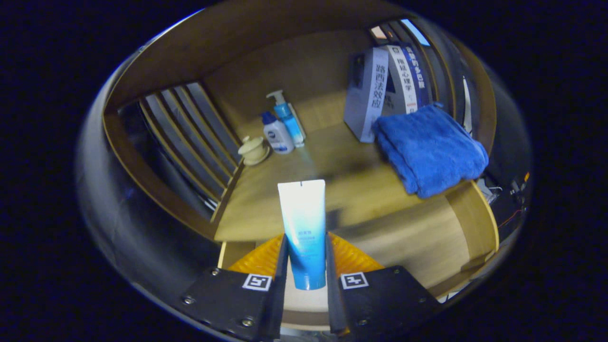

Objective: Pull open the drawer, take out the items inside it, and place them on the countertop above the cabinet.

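I see the gripper (pixel 306 266) jaws closed on a tube (pixel 302 228), white at its crimped far end, shading to blue below, standing between them above the wooden surface (pixel 351 190).

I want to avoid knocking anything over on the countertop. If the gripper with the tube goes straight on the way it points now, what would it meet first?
The gripper, shut on the tube, points across bare countertop. The way looks free up to the cabinet's back wall; the two bottles sit slightly left of that line, the blue towel well right. Depth is uncertain.
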